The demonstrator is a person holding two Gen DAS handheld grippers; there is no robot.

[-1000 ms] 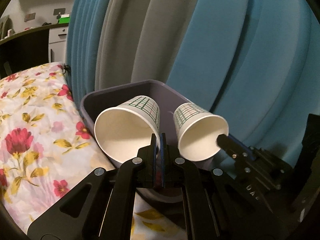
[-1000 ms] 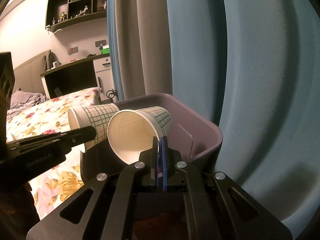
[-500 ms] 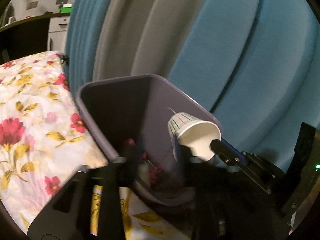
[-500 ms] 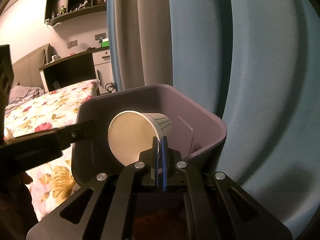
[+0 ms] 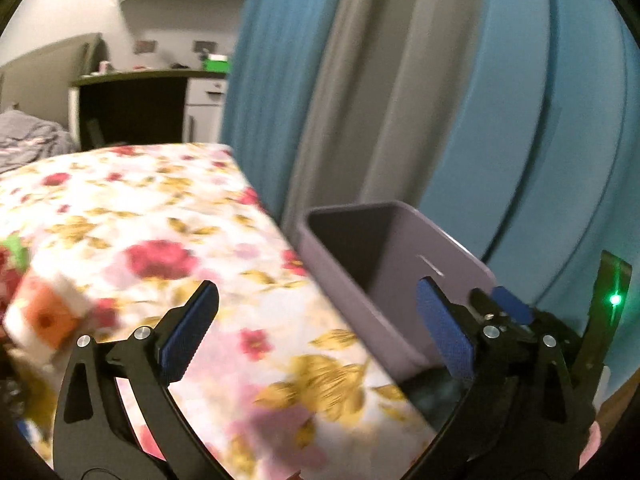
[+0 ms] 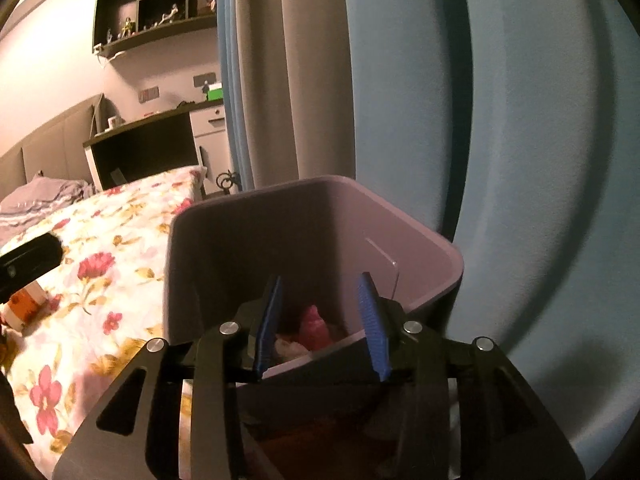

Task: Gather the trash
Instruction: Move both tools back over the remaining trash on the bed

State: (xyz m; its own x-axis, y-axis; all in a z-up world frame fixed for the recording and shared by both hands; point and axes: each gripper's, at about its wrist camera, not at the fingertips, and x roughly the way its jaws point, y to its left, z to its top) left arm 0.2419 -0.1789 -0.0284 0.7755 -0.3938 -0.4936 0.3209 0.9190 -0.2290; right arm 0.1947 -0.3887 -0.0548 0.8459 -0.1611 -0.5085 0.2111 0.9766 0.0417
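the bin looks smooth matt plastic, the bedspread printed cloth, the curtains perhaps soft matt fabric.

**Bedroom around the bed**

A floral bedspread covers the bed. Blue and grey curtains hang behind it. A dark desk stands by the wall, under a shelf with small figures. A white drawer unit is beside the desk.

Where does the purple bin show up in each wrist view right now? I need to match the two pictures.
Left wrist: purple bin sits right of centre, beside the floral bed cover, behind the right finger of the left gripper.
Right wrist: purple bin fills the centre, straight ahead of the right gripper, trash visible inside.
Shared landmark: blue curtain behind the bin.
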